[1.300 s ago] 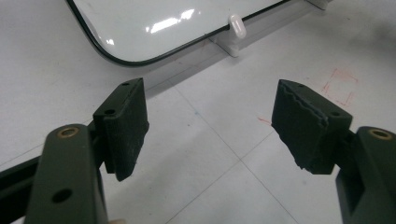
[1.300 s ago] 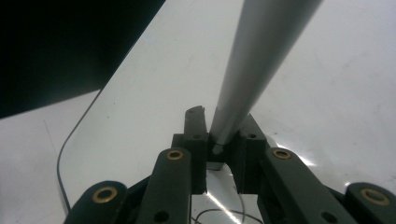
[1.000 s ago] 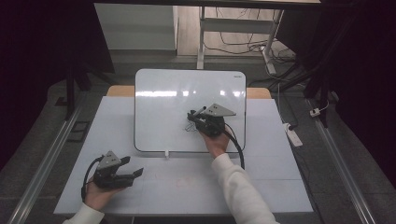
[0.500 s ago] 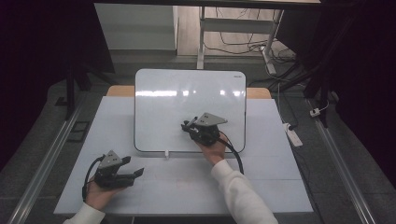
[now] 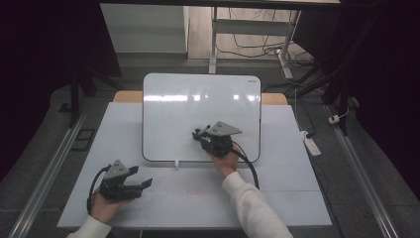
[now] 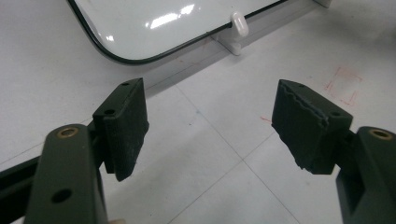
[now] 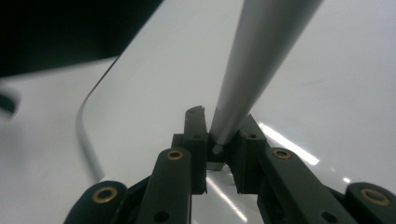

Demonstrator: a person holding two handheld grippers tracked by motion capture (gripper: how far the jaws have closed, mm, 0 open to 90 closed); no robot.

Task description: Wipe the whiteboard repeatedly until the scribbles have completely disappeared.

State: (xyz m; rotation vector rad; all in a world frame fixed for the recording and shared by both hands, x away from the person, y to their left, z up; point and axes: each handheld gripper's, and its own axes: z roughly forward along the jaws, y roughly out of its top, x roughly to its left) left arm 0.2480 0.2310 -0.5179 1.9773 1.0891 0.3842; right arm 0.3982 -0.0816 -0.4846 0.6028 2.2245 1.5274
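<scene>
My right gripper (image 5: 200, 134), clamped on a grey pen (image 7: 261, 65), has slid nearer across the whiteboard (image 5: 198, 104), mid-stroke; my left gripper (image 5: 143, 184) rests wide open, empty.

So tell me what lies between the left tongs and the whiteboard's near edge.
Bare white tabletop, seen in the left gripper view between the tongs and whiteboard.

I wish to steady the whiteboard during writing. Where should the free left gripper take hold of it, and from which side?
Grip the whiteboard at its lower edge beside the rounded left corner, coming in low from the person's side. The board is thin and flat, and that edge faces the open fingers of the left gripper. The right gripper holds the marker farther right.
</scene>
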